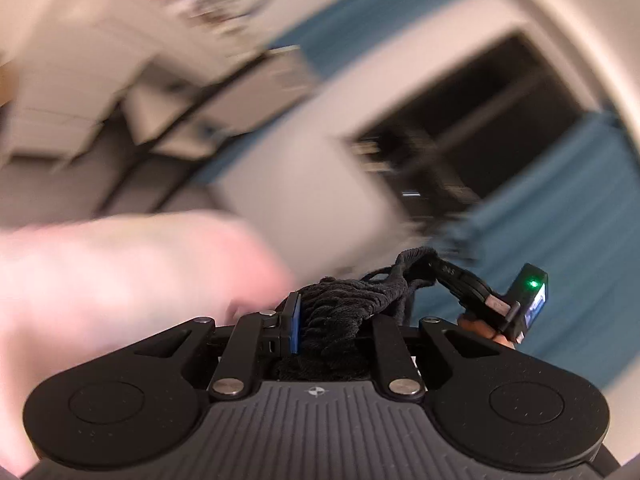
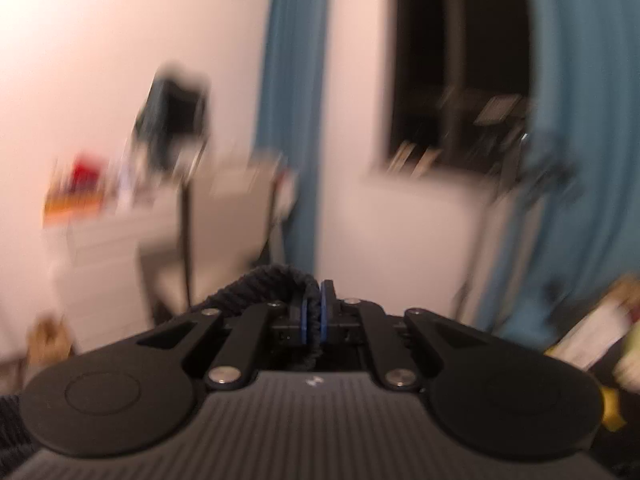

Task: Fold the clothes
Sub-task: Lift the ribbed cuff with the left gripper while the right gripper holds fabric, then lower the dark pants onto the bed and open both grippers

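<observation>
Left gripper (image 1: 332,320) jaws clamp the black knit garment (image 1: 340,304); right gripper (image 2: 314,316) jaws pinch it too.

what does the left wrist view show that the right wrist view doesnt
Only the left wrist view shows a blurred hand at the left and a small black device with a green light at the right, beside the left gripper, whose fingers clamp a thick bunch of black knit fabric.

Only the right wrist view shows a blurred red object on a white cabinet; the right gripper pinches a thin fold of dark knit fabric.

Both share blue curtains, a dark window and motion blur.
</observation>
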Demonstrator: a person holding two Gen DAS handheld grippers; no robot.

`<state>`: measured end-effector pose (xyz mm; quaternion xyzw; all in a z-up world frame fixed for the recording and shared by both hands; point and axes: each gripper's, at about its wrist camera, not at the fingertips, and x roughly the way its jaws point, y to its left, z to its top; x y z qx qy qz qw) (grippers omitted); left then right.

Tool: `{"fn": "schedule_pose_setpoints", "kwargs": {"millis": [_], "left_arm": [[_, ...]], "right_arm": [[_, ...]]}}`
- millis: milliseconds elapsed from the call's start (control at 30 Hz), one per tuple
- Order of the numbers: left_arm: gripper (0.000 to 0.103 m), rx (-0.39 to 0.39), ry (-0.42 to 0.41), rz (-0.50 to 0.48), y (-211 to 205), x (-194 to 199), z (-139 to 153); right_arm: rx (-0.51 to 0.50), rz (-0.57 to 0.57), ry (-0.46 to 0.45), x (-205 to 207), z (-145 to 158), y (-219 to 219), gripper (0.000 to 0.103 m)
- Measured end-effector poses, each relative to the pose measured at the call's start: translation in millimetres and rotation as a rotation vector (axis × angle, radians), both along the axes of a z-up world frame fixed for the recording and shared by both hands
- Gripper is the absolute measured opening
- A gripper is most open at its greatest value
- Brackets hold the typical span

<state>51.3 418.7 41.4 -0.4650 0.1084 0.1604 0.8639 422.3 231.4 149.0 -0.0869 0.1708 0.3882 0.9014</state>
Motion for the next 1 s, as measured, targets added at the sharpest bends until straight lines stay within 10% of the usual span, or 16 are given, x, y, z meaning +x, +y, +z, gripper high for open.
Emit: {"fn": "schedule_pose_setpoints", "kwargs": {"millis": [267,400,533,700,1000], "left_arm": [[0.020,-0.056,0.143,0.063,79,-8,-84],[0.036,-0.046,0.131,0.043,74,-13,-87],[0.080,-0.005,0.147,0.043,53,-17,-80],[0.088,0.043,0.160,0.028,39,-31,-73],[0.090,0.203,0.200,-0.117,-62,-46,-26]], "right_arm": [[-0.164,0.107,0.148,5,-162,117,0.011],[-0.145,0.129,0.162,5,-164,109,0.023],[-0.093,0.152,0.182,1,-143,69,0.080],[-0.010,0.174,0.216,-17,-107,2,0.082],[0.137,0.009,0.199,-147,-37,-244,0.083]]}}
